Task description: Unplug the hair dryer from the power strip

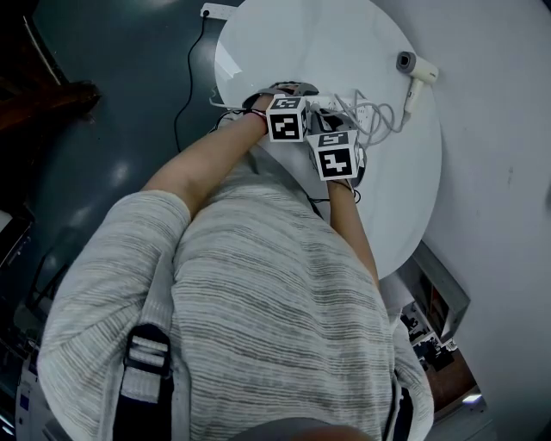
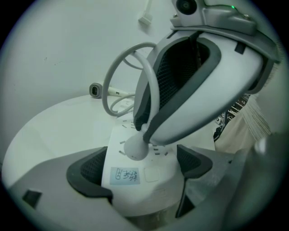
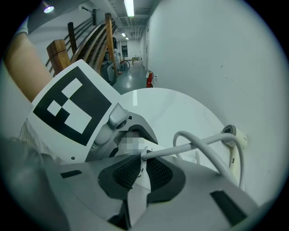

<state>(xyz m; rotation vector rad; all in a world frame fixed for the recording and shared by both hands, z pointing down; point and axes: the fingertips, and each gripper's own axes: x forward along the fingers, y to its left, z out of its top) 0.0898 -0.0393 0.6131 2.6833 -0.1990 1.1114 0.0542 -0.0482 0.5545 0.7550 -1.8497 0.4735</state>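
Note:
On a round white table point(image 1: 258, 52), the white power strip point(image 2: 135, 173) lies with its near end between the jaws of my left gripper point(image 2: 142, 167), which is shut on its sides. A white round plug point(image 2: 136, 148) sits against the strip's face, with no prongs showing. My right gripper point(image 3: 141, 169) comes down from above and is shut on that plug. The grey cord point(image 3: 198, 142) leaves from between its pads and loops away to the white hair dryer point(image 1: 416, 73), which lies at the table's far right by the wall.
A second cable point(image 1: 185, 82) runs from a wall-side socket block point(image 1: 217, 11) down over the dark floor on the left. A white wall point(image 1: 508, 129) stands close behind the table. Cluttered shelving point(image 1: 430, 327) is at lower right.

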